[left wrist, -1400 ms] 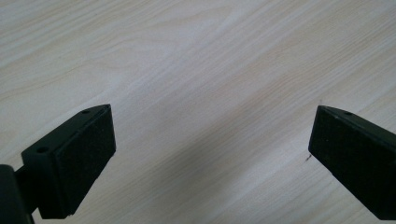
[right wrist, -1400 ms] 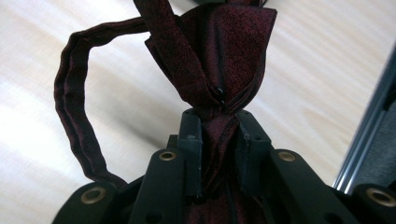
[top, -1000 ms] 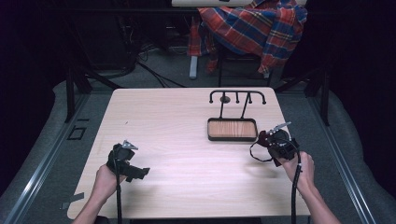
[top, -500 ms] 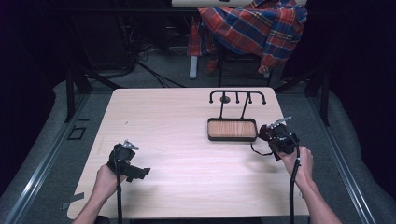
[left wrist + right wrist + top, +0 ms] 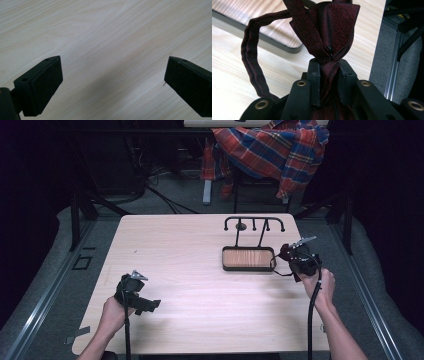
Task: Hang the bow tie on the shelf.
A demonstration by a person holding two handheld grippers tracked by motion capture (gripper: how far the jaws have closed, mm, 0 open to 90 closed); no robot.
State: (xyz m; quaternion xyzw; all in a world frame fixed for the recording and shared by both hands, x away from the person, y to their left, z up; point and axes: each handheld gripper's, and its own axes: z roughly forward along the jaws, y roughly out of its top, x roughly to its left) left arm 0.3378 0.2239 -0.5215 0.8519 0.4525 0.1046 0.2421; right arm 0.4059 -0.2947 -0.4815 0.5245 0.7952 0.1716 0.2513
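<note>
One dark red bow tie [image 5: 329, 32] is the whole business at the moment, pinched at its middle knot between the jaws of the right gripper [image 5: 329, 67], which are drawn in tight on the cloth. It hangs at the right edge of the table [image 5: 180, 255], just beside the near right corner of the wooden tray [image 5: 248, 258] under the black hook rack [image 5: 254, 222].

It looks light and limp to me: the wings fan out above the jaws and the neck strap [image 5: 252, 62] droops in a loose loop down to the tabletop. Soft woven cloth like that should not slip much, but the strap will swing and could snag on the tray's rim. The knot seems the right place to hold, being the thickest, firmest part.

Over at the near left, the left gripper [image 5: 112, 75] sits low above bare wood, its jaws spread wide with nothing between them.
</note>
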